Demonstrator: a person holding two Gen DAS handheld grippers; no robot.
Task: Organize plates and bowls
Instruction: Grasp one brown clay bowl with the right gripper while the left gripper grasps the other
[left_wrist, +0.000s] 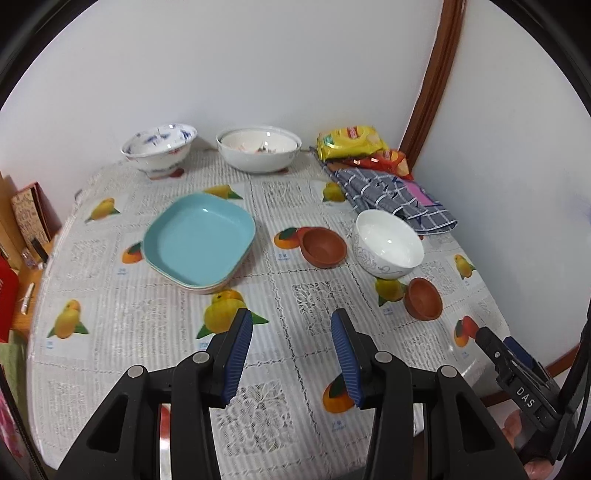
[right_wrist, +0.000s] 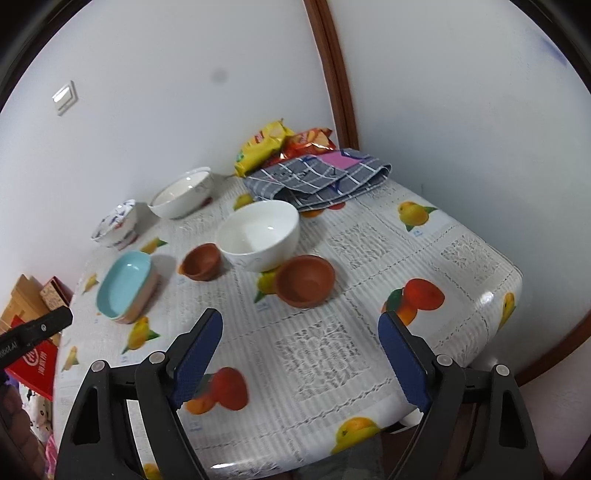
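Jaws of both grippers stand apart and hold nothing: the left gripper (left_wrist: 291, 354) partly open, the right gripper (right_wrist: 301, 360) wide.

Ahead of the left jaws, slightly left, lies the blue dish (left_wrist: 199, 242), stacked on a pinkish one. Ahead of the right jaws stands the near clay bowl (right_wrist: 304, 280), touching or just beside the white bowl (right_wrist: 258, 234); a second clay bowl (right_wrist: 201, 262) sits left of it.

Hazards, as judged: closing on the near clay bowl may nudge the white bowl. The glossy tablecloth (right_wrist: 369, 314) may let crockery slide under a one-sided push.
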